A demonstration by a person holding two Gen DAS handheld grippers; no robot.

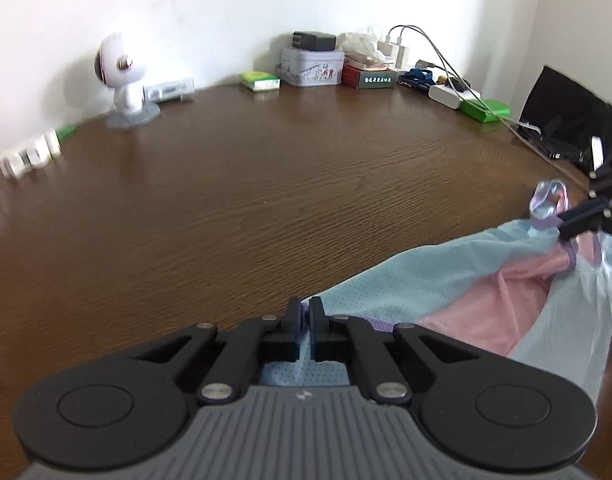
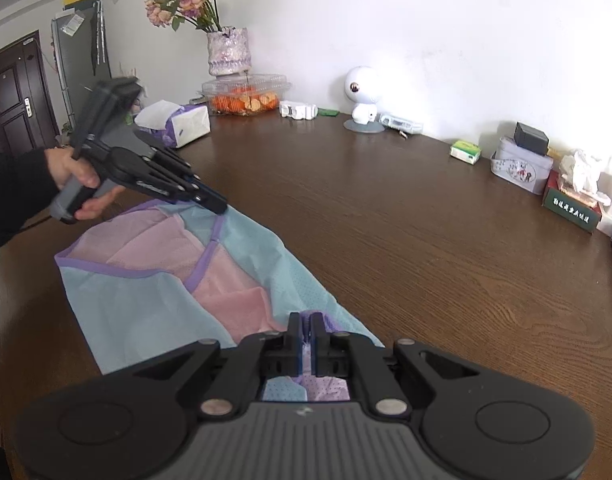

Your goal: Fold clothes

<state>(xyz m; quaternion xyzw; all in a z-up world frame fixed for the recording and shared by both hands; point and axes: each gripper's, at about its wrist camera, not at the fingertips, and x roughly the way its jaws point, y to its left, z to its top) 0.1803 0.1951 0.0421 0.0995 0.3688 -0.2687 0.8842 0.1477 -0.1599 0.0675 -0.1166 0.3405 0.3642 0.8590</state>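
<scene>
Both grippers clamp the garment (image 2: pixel 154 304), a blue, pink and purple-trimmed top: the left gripper (image 1: pixel 305 318) at one edge, the right gripper (image 2: pixel 305 330) at a purple-edged corner. It lies partly lifted at the counter's (image 2: pixel 386 220) 7 o'clock corner. Judging by the loose, uneven cloth, folding has barely begun; most folds remain.

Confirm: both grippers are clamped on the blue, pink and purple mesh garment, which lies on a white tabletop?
Not quite. Left gripper and right gripper are both shut on the blue, pink and purple mesh garment, but the tabletop is dark brown wood, as both wrist views show.
</scene>
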